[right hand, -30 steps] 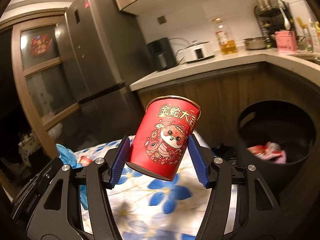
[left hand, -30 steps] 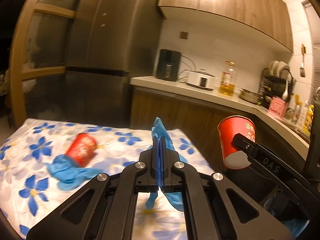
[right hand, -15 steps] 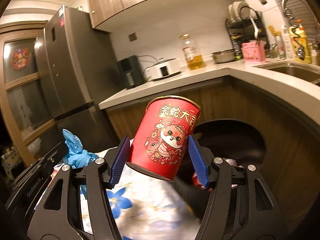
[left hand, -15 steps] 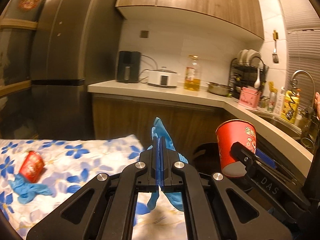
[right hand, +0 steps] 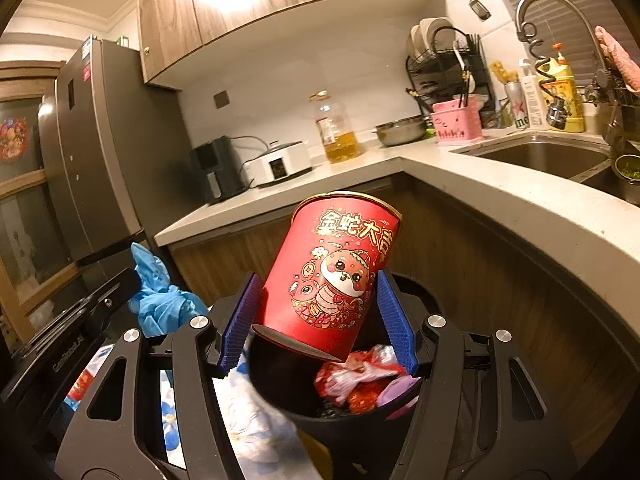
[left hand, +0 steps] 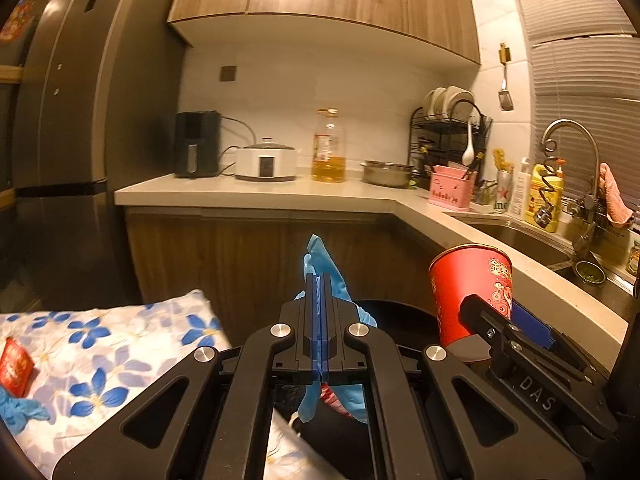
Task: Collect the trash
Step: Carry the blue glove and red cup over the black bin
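Both grippers have been carried off the table [left hand: 120, 332] to the bin [right hand: 404, 292]. Over it, the cup [right hand: 332, 276], light, stiff yet crushable, is clamped low on its wall by the right gripper [right hand: 318, 322]. A soft, limp glove [left hand: 320, 264] is pinched in the closed left gripper [left hand: 319, 320].

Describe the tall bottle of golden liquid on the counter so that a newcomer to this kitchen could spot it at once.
Start at the pale L-shaped kitchen counter under the wooden wall cabinets. The tall clear plastic bottle stands between the white slow cooker and the steel bowl. It alone is see-through, its lower part filled with golden liquid.
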`<move>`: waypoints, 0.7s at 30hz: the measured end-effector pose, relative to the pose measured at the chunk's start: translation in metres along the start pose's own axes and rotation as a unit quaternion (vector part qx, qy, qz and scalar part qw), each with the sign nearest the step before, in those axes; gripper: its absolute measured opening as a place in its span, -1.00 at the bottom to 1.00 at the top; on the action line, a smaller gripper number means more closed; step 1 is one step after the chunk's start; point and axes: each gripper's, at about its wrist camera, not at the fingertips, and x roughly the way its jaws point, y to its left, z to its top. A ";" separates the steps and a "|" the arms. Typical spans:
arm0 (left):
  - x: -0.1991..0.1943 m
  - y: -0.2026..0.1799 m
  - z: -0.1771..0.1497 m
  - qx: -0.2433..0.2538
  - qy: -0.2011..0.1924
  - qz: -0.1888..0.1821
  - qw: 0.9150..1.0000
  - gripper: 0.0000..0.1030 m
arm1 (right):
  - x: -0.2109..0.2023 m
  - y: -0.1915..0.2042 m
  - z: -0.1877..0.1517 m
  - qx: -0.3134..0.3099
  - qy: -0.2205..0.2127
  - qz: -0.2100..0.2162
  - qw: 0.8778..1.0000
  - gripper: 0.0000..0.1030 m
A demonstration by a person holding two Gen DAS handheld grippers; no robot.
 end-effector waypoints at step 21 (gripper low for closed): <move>0.055 -0.026 -0.002 0.001 0.033 -0.024 0.999 -0.99 | 0.022 -0.020 0.004 -0.003 -0.006 -0.009 1.000 0.15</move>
